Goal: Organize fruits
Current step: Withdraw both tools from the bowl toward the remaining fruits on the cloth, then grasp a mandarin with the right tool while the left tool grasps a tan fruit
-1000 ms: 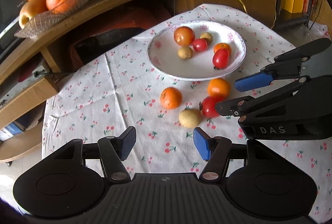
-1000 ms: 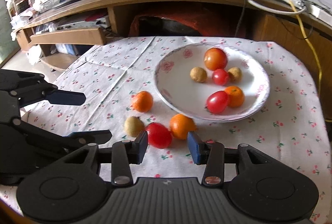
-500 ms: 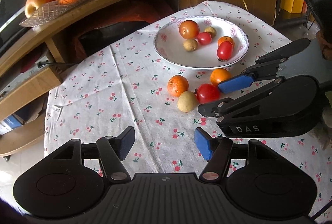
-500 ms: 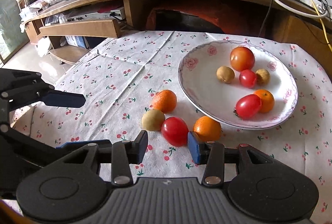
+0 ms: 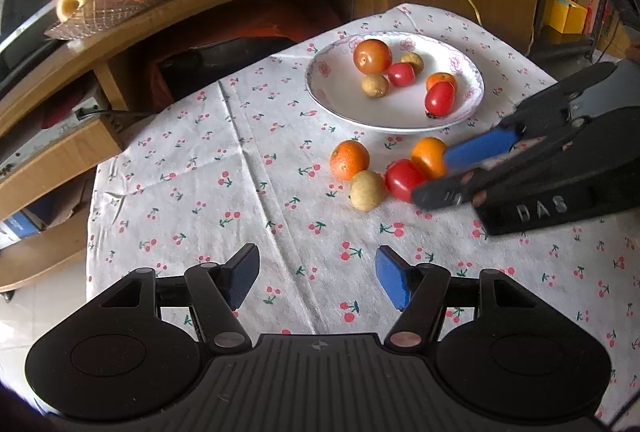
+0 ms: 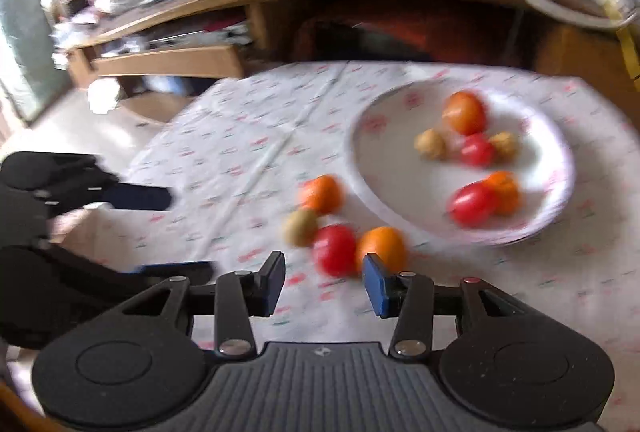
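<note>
Red tomato (image 5: 403,179) sits on my worktop's cherry-print cloth (image 5: 248,168), just ahead of my right gripper (image 6: 323,282), whose jaws are spread with nothing between them. An orange (image 5: 429,156) touches it; a potato (image 5: 366,190) and second orange (image 5: 349,159) lie beside. My left gripper (image 5: 316,278) hangs spread too, well back. The plate (image 5: 332,100) behind holds more fruit.

Right gripper (image 5: 436,174) spread beside a red tomato (image 5: 403,179); left gripper (image 5: 316,278) spread, empty.
</note>
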### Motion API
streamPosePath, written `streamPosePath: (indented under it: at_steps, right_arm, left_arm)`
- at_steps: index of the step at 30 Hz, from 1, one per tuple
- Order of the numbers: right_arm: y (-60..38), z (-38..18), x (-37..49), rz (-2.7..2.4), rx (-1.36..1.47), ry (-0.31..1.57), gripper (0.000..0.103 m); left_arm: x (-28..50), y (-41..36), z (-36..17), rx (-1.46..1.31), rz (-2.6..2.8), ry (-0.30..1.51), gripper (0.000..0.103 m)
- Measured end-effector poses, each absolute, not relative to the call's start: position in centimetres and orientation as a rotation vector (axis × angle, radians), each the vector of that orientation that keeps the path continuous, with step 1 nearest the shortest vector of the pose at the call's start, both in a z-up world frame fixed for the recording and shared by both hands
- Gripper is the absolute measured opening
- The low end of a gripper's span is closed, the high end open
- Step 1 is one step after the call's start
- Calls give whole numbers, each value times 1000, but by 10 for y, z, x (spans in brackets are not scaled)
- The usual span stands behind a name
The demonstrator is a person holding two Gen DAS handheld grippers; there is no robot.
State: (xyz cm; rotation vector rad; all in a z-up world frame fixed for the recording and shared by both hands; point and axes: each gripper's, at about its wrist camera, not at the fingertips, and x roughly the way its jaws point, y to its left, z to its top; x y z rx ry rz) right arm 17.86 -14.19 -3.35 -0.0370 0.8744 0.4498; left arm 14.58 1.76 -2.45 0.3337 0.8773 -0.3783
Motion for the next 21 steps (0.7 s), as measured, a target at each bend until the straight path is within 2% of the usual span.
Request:
streamPosePath:
  at_steps: [7,21]
  right_arm:
    - [-142,-44,186,372,-118,861,45]
    - [-179,-51,202,278,142,936,45]
  left_arm:
    - [145,15,-25,336,-389,878,72]
    - [147,16,-23,313,-392,878,72]
